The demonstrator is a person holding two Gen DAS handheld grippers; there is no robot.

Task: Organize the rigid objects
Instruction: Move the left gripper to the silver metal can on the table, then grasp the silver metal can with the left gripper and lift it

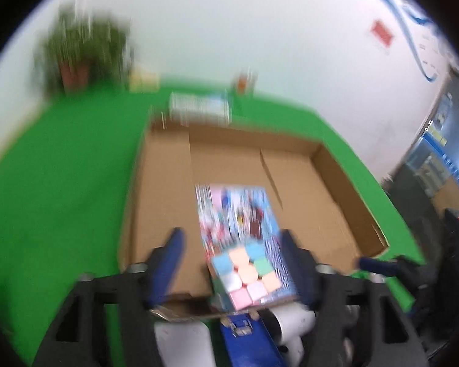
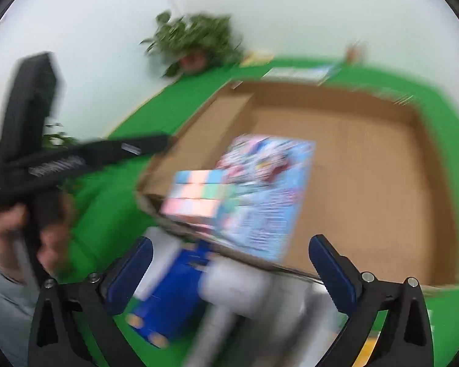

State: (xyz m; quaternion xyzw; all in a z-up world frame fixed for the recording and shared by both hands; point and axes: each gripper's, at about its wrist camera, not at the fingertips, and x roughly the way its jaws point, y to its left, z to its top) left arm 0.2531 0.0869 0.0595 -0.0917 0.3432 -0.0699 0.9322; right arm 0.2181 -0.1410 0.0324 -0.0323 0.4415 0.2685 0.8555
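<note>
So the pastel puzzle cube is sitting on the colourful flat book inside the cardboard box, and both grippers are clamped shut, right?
Not quite. The pastel puzzle cube does sit on the colourful flat book inside the shallow cardboard box, but both wrist views show the left gripper and right gripper open, with nothing held between the blue fingers.

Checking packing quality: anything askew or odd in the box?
Yes. The pastel cube sits on the colorful book at the cardboard box near edge; the book lies diagonal to the walls. Frames too blurred to judge damage.
</note>
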